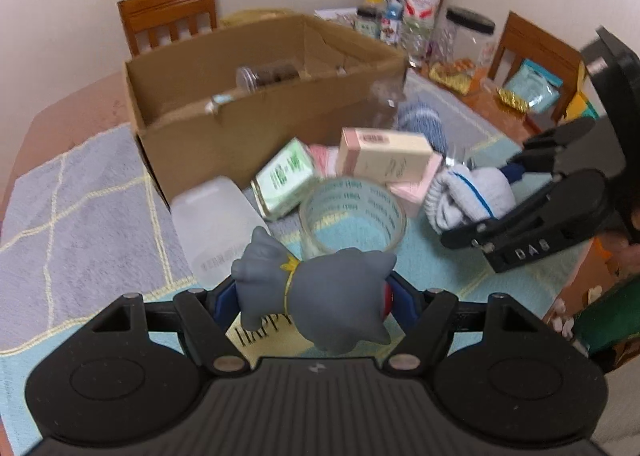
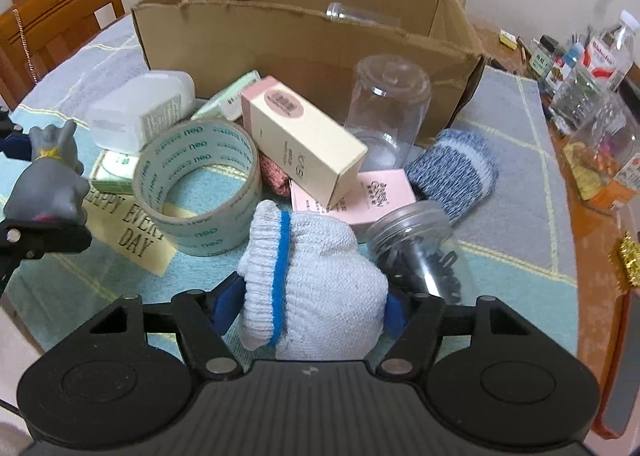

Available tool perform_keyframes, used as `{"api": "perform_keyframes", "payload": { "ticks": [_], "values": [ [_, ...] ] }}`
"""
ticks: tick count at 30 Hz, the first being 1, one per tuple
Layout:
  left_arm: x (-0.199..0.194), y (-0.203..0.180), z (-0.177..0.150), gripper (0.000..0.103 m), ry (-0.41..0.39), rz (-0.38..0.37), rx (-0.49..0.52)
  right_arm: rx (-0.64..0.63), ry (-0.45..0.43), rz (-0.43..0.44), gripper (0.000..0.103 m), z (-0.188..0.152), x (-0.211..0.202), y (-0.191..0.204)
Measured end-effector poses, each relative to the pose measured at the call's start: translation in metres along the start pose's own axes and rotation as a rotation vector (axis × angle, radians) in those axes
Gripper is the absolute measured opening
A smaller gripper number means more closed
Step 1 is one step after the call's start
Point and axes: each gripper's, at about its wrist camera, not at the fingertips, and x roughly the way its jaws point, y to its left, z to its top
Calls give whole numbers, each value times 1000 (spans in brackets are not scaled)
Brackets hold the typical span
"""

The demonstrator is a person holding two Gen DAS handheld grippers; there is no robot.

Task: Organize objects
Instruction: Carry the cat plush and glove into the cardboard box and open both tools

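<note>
Grey toy cat (image 1: 320,296) hides the left claw's (image 1: 308,302) pinching pads; right claw (image 2: 316,304) squeezes a white glove (image 2: 316,288).

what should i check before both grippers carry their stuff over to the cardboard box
1. Left gripper grip on the grey toy: ok, the pads press it on both sides.
2. Right gripper grip on the white glove: ok, the fingers are clamped on the bundled knit.
3. Room in the cardboard box: ok, top open, only a jar lying inside is visible.
4. Path for the right gripper: not ok, a cream carton and an upturned clear jar stand between it and the box.
5. Tape roll directly ahead of the toy: not ok, lift over it.
6. Glove snagging the jar beside it: cannot tell.
</note>
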Motion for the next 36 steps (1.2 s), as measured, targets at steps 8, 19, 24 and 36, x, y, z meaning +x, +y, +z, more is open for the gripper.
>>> {"api": "perform_keyframes", "payload": {
  "ticks": [8,19,24,36],
  "values": [
    [-10,12,30,73,-15,20,16,8,-21,24,73,22,-35,6],
    [-5,30,94,73,-81,57,-27,-40,-87,83,73,75,-54,9],
    [6,44,124,73,-107,108,-55,-90,-131,94,73,111,-55,0],
    [47,68,152,74,-80,171,-138,-110,-178,101,73,177,-25,-27]
  ]
}}
